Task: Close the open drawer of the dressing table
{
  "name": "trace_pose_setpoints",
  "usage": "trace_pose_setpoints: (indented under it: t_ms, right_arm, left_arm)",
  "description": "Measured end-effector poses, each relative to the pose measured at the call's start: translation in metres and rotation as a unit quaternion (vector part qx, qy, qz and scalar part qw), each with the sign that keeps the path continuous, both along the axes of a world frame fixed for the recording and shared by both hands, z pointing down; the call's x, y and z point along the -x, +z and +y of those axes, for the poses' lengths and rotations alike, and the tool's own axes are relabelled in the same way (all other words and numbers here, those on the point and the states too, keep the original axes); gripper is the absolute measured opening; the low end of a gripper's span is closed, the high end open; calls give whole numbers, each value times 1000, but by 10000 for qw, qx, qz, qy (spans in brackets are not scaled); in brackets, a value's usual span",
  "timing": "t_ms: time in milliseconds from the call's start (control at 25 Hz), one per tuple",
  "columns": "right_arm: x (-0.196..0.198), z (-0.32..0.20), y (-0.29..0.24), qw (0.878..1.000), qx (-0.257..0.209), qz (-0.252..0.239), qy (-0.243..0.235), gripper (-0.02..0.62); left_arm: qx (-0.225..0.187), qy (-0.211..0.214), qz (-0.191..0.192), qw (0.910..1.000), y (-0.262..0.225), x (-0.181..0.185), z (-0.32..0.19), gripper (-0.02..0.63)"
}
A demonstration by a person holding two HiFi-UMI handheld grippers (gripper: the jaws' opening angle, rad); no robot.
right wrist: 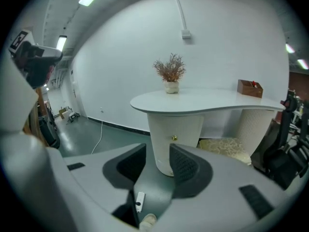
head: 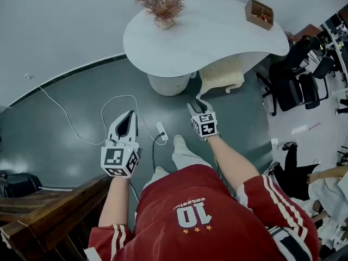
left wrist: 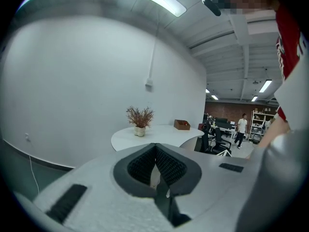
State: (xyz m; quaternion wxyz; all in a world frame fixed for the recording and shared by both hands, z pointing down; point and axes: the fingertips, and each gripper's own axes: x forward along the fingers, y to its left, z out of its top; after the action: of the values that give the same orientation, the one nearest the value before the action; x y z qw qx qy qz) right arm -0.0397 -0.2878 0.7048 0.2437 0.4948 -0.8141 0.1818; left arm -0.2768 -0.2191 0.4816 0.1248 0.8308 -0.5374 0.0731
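The left gripper (left wrist: 155, 148) has its 2 ribbed black jaws pressed together at the tips, with nothing caught between them. It hangs in the air over the dark green floor (head: 54, 156), well apart from any furniture. The right gripper (right wrist: 158, 161) holds its 2 jaws parted by a clear gap and grips nothing. Through that gap shows only the distant white cylindrical pedestal (right wrist: 166, 149) of the white dressing table with the curved, kidney-shaped top (head: 217, 31).

1 small round gold knob (right wrist: 174, 137) sits on the pedestal's front. The drawer it belongs to cannot be told as open or shut, as its edges are too faint at this range. In the head view the tabletop hides most of the pedestal and the knob entirely.

On the tabletop stand a dried reddish-brown plant in a small white pot (head: 161, 4) and, at the right end, a brown wooden box (head: 259, 12). A cream cushioned stool (head: 222, 75) is half tucked beneath the top.

On the floor between the 2 grippers lie a white power strip (head: 161, 130) and a thin white cable (head: 120, 96). Black office chairs (head: 296, 75) stand to the right, and a brown wooden railing (head: 49, 211) is cropped at the lower left corner.
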Motion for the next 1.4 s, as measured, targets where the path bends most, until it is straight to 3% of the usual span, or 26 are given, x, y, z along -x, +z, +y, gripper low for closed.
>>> trace_pose_setpoints:
  t_ms: [200,360,680,880,1160,1400]
  right_arm:
    - [9,37,-48,9995,-298,35,-81,154]
    - [34,74,-85,9974,-555,162,-419,137]
    - [81,143,-206,9888,-1367,-398,-458,137]
    - [74,180,-290,9803,-1824,-709,-254,135]
    - [70,192,-390,9595,-2688,-784,-313,135]
    - [41,207,-444,9442,-3062,-1098,-521,135]
  left_arm:
    - [-329,23,147,9993,-36,13,32,3]
    - [-444,214,142,9987,-59,20,59,3]
    - [-861,597,-51,9945,-118,37,114,3]
    - [-1225,635,24,9904,-161,47,147,2]
    - [-1464,367,315,9880,-206,75,175,2]
    - [-1694,300,345,9845,-239,38,185,2]
